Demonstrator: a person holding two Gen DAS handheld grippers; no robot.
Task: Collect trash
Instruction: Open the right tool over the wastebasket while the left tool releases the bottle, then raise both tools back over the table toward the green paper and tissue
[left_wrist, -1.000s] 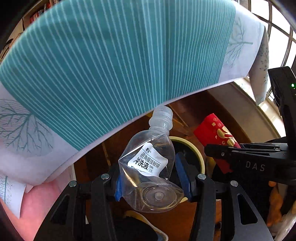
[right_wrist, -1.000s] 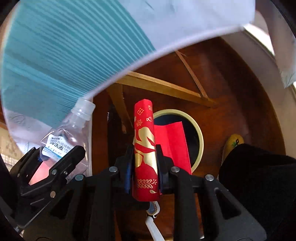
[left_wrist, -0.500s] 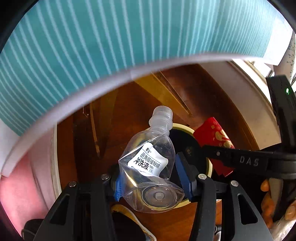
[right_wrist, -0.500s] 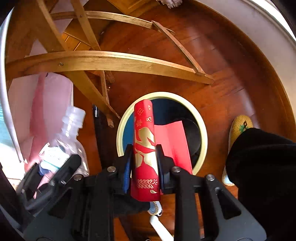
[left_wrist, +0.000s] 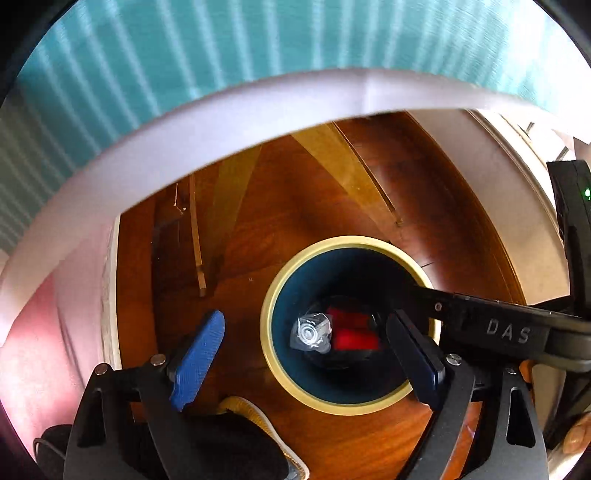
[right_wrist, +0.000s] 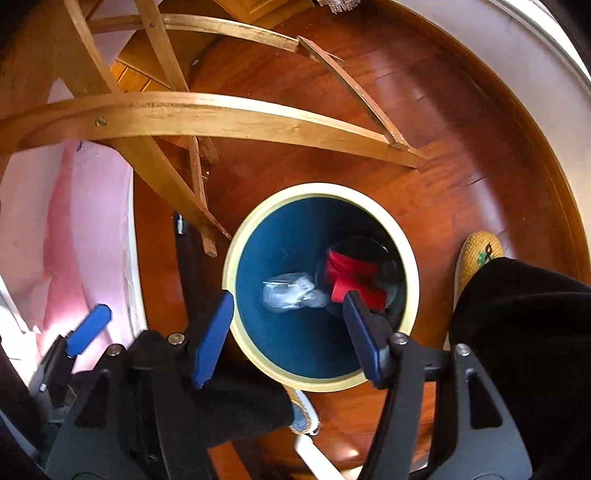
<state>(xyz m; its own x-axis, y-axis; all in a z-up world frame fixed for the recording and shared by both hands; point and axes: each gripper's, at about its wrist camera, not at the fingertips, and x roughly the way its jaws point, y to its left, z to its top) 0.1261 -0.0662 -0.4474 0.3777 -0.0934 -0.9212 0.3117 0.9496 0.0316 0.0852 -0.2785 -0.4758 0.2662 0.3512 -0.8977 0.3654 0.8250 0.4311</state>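
A round trash bin with a cream rim (left_wrist: 343, 242) (right_wrist: 321, 190) and dark blue inside stands on the wood floor. Inside it lie a clear crumpled plastic bottle (left_wrist: 310, 332) (right_wrist: 291, 291) and a red envelope (left_wrist: 352, 330) (right_wrist: 352, 277). My left gripper (left_wrist: 312, 354) is open and empty above the bin's left side. My right gripper (right_wrist: 290, 332) is open and empty above the bin's near edge; its arm also crosses the left wrist view (left_wrist: 506, 328).
A teal striped tablecloth (left_wrist: 184, 66) hangs over the top of the left view. Wooden table legs and braces (right_wrist: 221, 114) stand behind the bin. A pink cloth (right_wrist: 70, 229) is at the left. The person's slippered feet (right_wrist: 476, 254) stand by the bin.
Both grippers opened. The bottle dropped from the left gripper and the red envelope from the right one; both now lie in the bin.
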